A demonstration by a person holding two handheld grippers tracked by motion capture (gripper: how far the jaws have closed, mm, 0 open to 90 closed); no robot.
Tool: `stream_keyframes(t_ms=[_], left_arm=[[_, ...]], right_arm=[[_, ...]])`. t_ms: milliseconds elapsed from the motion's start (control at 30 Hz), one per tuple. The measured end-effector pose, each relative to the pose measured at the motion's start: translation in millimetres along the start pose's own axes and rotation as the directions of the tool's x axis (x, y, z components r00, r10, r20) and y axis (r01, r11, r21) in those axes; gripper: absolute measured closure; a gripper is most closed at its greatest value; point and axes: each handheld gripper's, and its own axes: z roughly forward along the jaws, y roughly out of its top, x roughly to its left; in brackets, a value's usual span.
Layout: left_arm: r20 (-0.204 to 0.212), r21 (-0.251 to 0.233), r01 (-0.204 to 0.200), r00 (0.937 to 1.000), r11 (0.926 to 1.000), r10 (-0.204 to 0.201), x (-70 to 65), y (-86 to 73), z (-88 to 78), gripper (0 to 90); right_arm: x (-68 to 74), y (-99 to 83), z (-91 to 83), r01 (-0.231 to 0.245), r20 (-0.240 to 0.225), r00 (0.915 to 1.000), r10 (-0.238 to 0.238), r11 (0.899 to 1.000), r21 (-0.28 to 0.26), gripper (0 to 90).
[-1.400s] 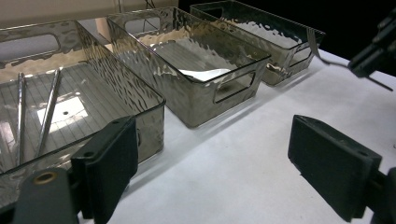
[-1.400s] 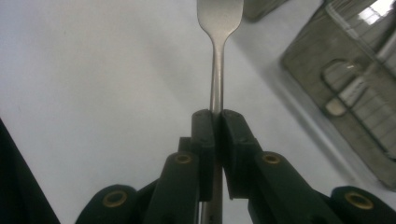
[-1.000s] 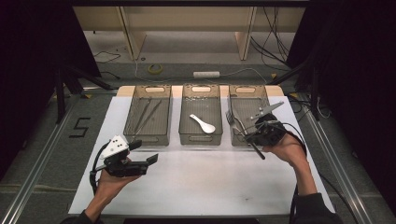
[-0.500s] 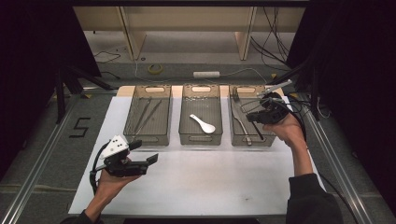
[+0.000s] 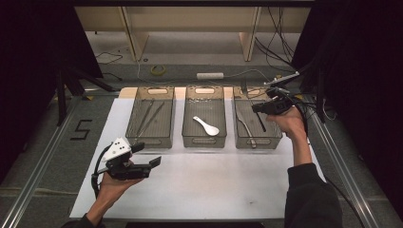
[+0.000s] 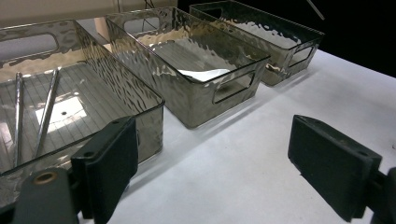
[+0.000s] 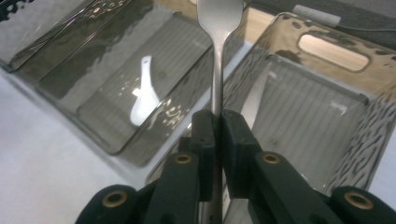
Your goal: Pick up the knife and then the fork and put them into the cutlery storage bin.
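Steel, slim and shiny: a fork (image 7: 216, 70) is pinched by its handle in the right hand-held gripper (image 7: 215, 122), whose jaws are pressed onto it, the tines pointing away. In the high view the right hand-held gripper (image 5: 259, 108) hangs over the right bin (image 5: 273, 142) of three smoky plastic bins on the white bench (image 5: 209, 185), so the fork is in the air above that bin, clear of its floor. Another piece of cutlery (image 5: 244, 124) lies inside it. The middle bin (image 5: 204, 142) holds a white spoon (image 5: 206, 126); the left bin (image 5: 149, 141) holds two thin rods, likely chopsticks (image 5: 148, 118).

The left hand-held gripper (image 5: 154, 164) is held low over the bench in front of the left bin, jaws spread wide and empty.

The step in hand looks like sorting cutlery: the fork is carried to its bin. The next move probably calls for lowering it between the bin walls, laying it roughly flat beside the piece already there, then opening the jaws.
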Motion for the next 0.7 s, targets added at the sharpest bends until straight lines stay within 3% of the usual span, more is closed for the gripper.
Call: stream_keyframes(t_ms=[267, 700], left_arm=[[0.003, 0.002, -0.004, 1.0000, 1.0000, 0.004, 0.2, 0.1, -0.5, 15.9], [0.001, -0.002, -0.004, 1.0000, 1.0000, 0.004, 0.1, 0.1, -1.1, 15.9]], right_arm=[[-11.4, 5.2, 8.9, -0.055, 0.039, 0.9976, 0.057, 0.998, -0.037, 84.7], [-18.6, -4.2, 30.3, -0.102, 0.081, 0.9913, 0.104, 0.994, -0.029, 84.7]])
